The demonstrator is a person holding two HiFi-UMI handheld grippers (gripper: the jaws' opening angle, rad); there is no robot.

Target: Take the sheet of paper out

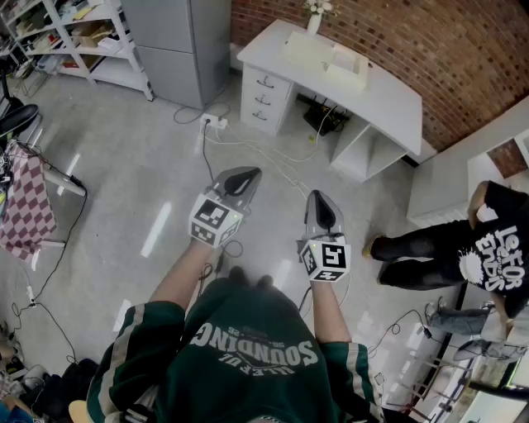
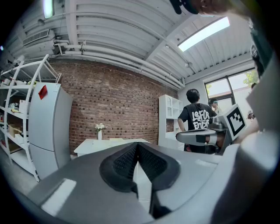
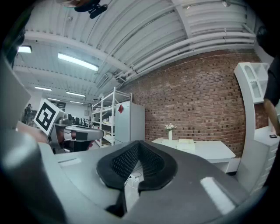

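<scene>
I stand on a grey floor some way back from a white desk (image 1: 388, 95) against the brick wall. On its top lies a flat white box or stack (image 1: 335, 59) beside a small vase of flowers (image 1: 314, 16); no single sheet of paper can be made out. My left gripper (image 1: 248, 173) and right gripper (image 1: 316, 197) are held out level toward the desk, both shut with nothing between the pads. In the left gripper view the left gripper (image 2: 138, 146) has its tips together. In the right gripper view the right gripper (image 3: 139, 146) does too, with the desk (image 3: 210, 151) ahead.
A grey cabinet (image 1: 182, 41) and white shelving (image 1: 74, 33) stand at the back left. Cables and a power strip (image 1: 216, 124) lie on the floor before the desk. A person in a black shirt (image 1: 471, 248) stands at the right. A checkered cloth (image 1: 25, 206) hangs at the left.
</scene>
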